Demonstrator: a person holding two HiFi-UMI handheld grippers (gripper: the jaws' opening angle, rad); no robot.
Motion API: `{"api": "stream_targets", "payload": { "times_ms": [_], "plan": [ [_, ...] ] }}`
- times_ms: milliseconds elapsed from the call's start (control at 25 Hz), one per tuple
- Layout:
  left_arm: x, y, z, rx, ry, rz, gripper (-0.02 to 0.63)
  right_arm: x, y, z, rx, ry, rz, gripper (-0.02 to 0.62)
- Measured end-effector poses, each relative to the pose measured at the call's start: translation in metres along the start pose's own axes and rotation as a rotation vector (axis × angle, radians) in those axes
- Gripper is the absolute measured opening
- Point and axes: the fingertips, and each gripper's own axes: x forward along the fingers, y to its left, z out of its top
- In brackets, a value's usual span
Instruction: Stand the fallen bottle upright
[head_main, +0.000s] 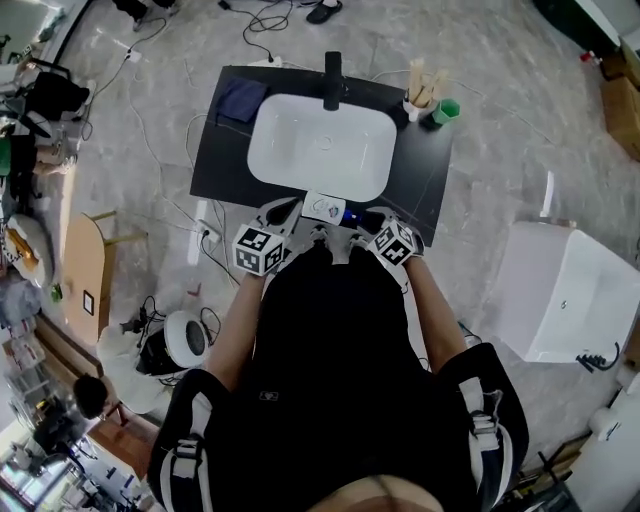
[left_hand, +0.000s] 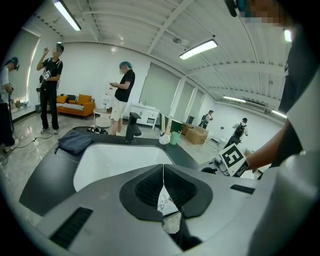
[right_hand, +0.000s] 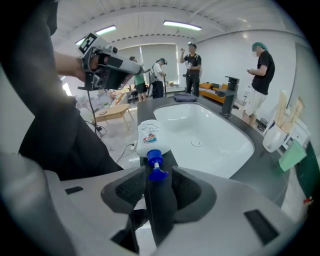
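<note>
The white bottle (head_main: 323, 207) lies on its side at the front edge of the black counter (head_main: 420, 175), with its blue cap (head_main: 349, 216) pointing right. In the right gripper view the bottle (right_hand: 148, 137) points its cap (right_hand: 156, 167) at me. My right gripper (right_hand: 159, 187) stands open, the cap between its jaws and the pads clear of it. My left gripper (head_main: 290, 212) sits by the bottle's base. Its jaws meet in a thin line in the left gripper view (left_hand: 162, 175), and the bottle's label (left_hand: 164, 202) shows through the gap below them.
A white sink basin (head_main: 320, 145) with a black faucet (head_main: 332, 80) fills the counter's middle. A dark cloth (head_main: 242, 100) lies back left, a white cup of sticks (head_main: 415, 95) and a green cup (head_main: 445, 110) back right. Several people stand beyond (left_hand: 122, 95).
</note>
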Motion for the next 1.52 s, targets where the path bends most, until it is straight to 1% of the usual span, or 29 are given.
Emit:
{"api": "stream_targets", "payload": {
  "times_ms": [120,320,560,800,1120,1280,1400,1520],
  "plan": [
    [-0.004,-0.005,-0.002,-0.020,-0.015,0.047,0.015,0.004,0.000,-0.003,-0.039,0.000,0.027,0.216],
    [-0.014,-0.011,-0.011,-0.052,-0.026,0.120,0.015,0.017,0.005,-0.011,-0.109,0.032,0.091,0.219],
    [-0.031,-0.016,-0.024,-0.099,-0.035,0.205,0.015,0.027,0.003,-0.013,-0.161,0.031,0.115,0.225],
    [-0.042,-0.025,-0.033,-0.130,-0.053,0.263,0.015,0.031,0.003,-0.017,-0.201,0.039,0.126,0.225],
    [-0.053,-0.040,-0.049,-0.162,-0.056,0.318,0.015,0.035,0.003,-0.017,-0.171,0.021,0.123,0.225],
    [-0.056,-0.044,-0.050,-0.169,-0.065,0.339,0.015,0.033,0.000,-0.016,-0.162,-0.001,0.095,0.218],
    [-0.057,-0.047,-0.053,-0.178,-0.076,0.353,0.015,0.033,0.000,-0.016,-0.146,-0.009,0.110,0.215],
    [-0.060,-0.048,-0.056,-0.190,-0.086,0.367,0.015,0.032,0.001,-0.016,-0.158,-0.005,0.123,0.213]
  ]
}}
